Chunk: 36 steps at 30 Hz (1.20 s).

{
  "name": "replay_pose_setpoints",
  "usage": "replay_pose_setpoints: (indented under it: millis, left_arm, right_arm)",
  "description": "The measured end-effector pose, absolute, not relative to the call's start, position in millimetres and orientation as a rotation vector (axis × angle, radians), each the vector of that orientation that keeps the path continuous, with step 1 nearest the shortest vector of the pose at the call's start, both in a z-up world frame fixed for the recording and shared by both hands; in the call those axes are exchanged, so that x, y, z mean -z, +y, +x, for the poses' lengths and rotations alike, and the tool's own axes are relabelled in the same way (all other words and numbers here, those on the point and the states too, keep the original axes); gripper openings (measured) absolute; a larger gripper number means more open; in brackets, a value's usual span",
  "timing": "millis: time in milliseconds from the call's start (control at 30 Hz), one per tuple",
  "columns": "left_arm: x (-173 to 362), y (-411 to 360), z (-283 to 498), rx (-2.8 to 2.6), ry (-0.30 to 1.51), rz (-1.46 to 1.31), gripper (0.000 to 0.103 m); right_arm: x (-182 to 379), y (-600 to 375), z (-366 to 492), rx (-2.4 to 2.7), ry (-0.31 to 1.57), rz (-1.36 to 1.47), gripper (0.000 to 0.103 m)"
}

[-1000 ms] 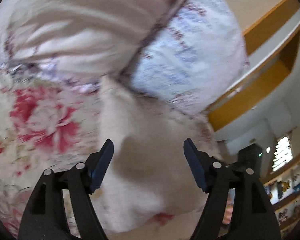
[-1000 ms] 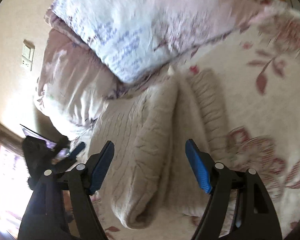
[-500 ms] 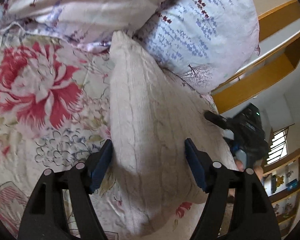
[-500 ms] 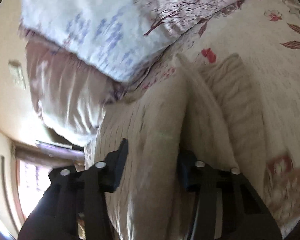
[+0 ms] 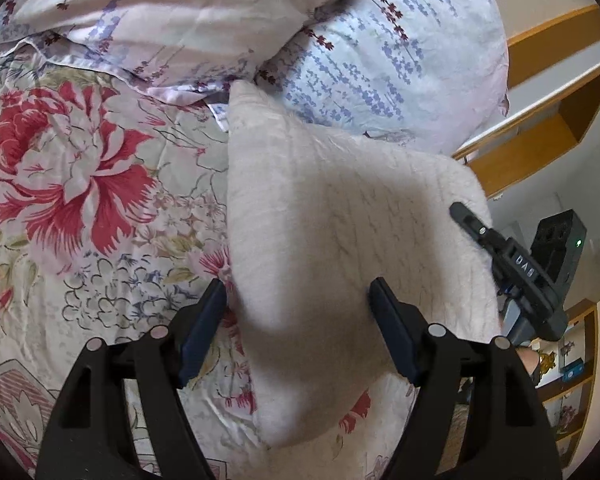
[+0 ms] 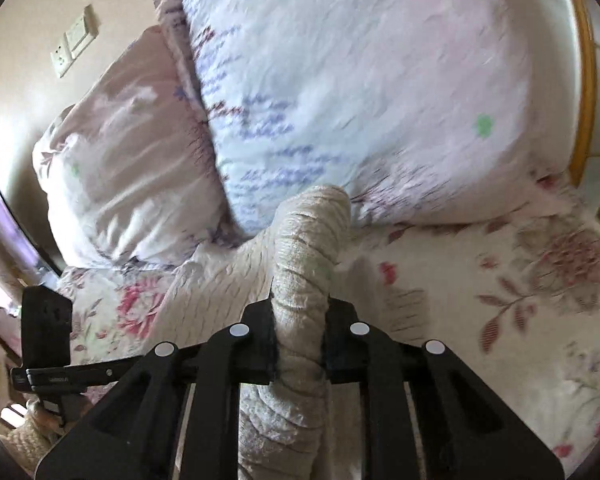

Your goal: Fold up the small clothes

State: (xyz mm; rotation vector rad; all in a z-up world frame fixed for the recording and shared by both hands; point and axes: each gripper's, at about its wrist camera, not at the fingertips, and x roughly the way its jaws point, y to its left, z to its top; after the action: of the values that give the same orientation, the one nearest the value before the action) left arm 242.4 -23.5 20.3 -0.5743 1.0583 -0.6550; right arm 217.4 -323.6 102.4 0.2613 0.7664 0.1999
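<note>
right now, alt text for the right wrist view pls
The right gripper, whose jaws have just been closing, pinches a bunched fold of a cream knit garment above a floral bedsheet. Two pillows lie behind.

Floral bed (image 5: 80, 184), pillows (image 6: 340, 80), wooden shelves (image 5: 540, 136)

We see a floral bedsheet (image 5: 80, 184) covering the bed, red peonies bright across it. At its head edge, two pillows: a lilac one (image 5: 172, 20) and a blue-sprigged one (image 5: 400, 64), touching. Beyond, a wooden shelf (image 5: 540, 140); a wall socket (image 6: 74, 42) too.
</note>
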Motion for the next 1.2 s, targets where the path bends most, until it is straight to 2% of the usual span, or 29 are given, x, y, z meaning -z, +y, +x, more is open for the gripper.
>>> replay_pose_setpoints:
  millis: [167, 267, 367, 433, 467, 500, 567, 733, 933, 1033, 1133, 1200]
  left_arm:
    - [-21, -30, 240, 0.676, 1.061, -0.549, 0.074]
    - [-22, -33, 241, 0.687, 1.06, -0.534, 0.074]
    - [-20, -37, 241, 0.698, 1.066, -0.519, 0.074]
    - [-20, -38, 241, 0.695, 1.067, -0.512, 0.074]
    - [-20, -38, 241, 0.693, 1.067, -0.512, 0.074]
    - [-20, -38, 242, 0.689, 1.073, -0.514, 0.074]
    - [-21, -37, 242, 0.68, 1.083, -0.519, 0.073]
    - [-34, -34, 230, 0.663, 1.081, -0.51, 0.073]
    - [-35, -32, 212, 0.657, 1.093, -0.482, 0.072]
    - [-34, -32, 205, 0.658, 1.099, -0.487, 0.071]
    - [-29, -33, 201, 0.654, 1.118, -0.497, 0.066]
    - [-25, -33, 197, 0.661, 1.136, -0.509, 0.061]
  right_arm:
    - [-97, -335, 222, -0.143, 0.778, 0.246, 0.016]
    - [-73, -347, 230, -0.041, 0.833, 0.219, 0.012]
    - [-39, -367, 242, -0.019, 0.946, 0.322, 0.012]
    - [-33, -379, 239, -0.026, 0.96, 0.403, 0.027]
    - [-36, -384, 235, -0.012, 0.95, 0.428, 0.042]
    - [-44, -392, 227, 0.004, 0.93, 0.459, 0.053]
    - [-54, -401, 210, -0.019, 0.894, 0.52, 0.06]
    - [-63, -413, 161, -0.128, 0.873, 0.662, 0.06]
    - [-60, -401, 125, -0.188, 0.884, 0.659, 0.059]
    - [-60, -390, 117, -0.207, 0.889, 0.62, 0.055]
    - [-57, -384, 115, -0.222, 0.902, 0.595, 0.052]
    - [-53, -380, 113, -0.225, 0.912, 0.586, 0.044]
